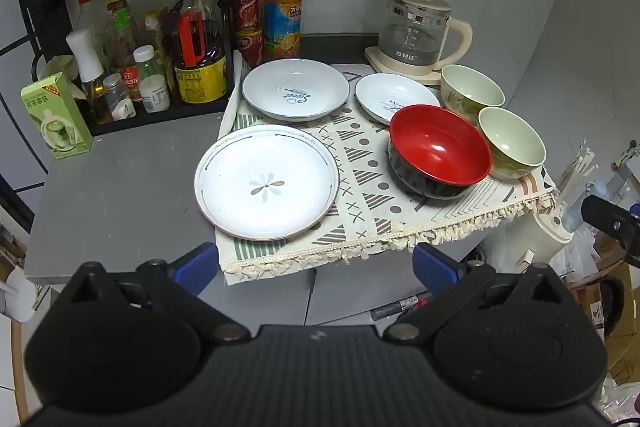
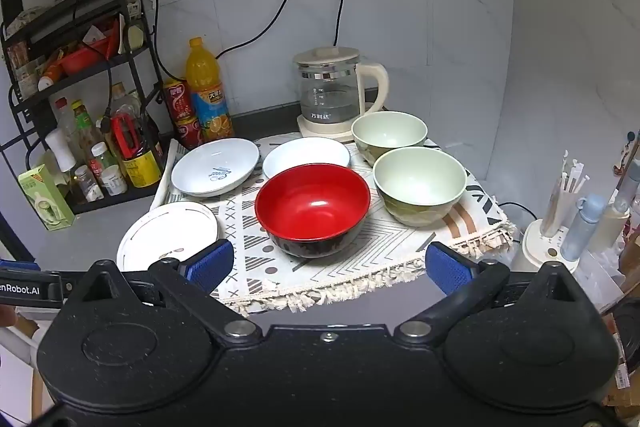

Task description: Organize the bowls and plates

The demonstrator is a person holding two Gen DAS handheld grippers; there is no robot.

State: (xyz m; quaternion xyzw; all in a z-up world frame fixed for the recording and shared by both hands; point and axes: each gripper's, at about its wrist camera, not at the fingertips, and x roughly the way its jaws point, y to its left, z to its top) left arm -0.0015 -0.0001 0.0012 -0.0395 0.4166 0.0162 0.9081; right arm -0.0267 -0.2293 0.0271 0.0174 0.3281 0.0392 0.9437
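On the patterned cloth [image 1: 372,195] over the bench [image 1: 120,187] I see the flower plate [image 1: 266,183] at the near left, two white dishes [image 1: 296,89] [image 1: 394,97] behind it, the red bowl [image 2: 312,205] in the middle and two green bowls [image 2: 420,183] [image 2: 388,133] to its right, all upright and unstacked. My left gripper [image 1: 316,263] hangs level before the cloth's fringe, jaws wide apart and empty. My right gripper [image 2: 328,261] is held likewise facing the red bowl, jaws also apart, touching nothing.
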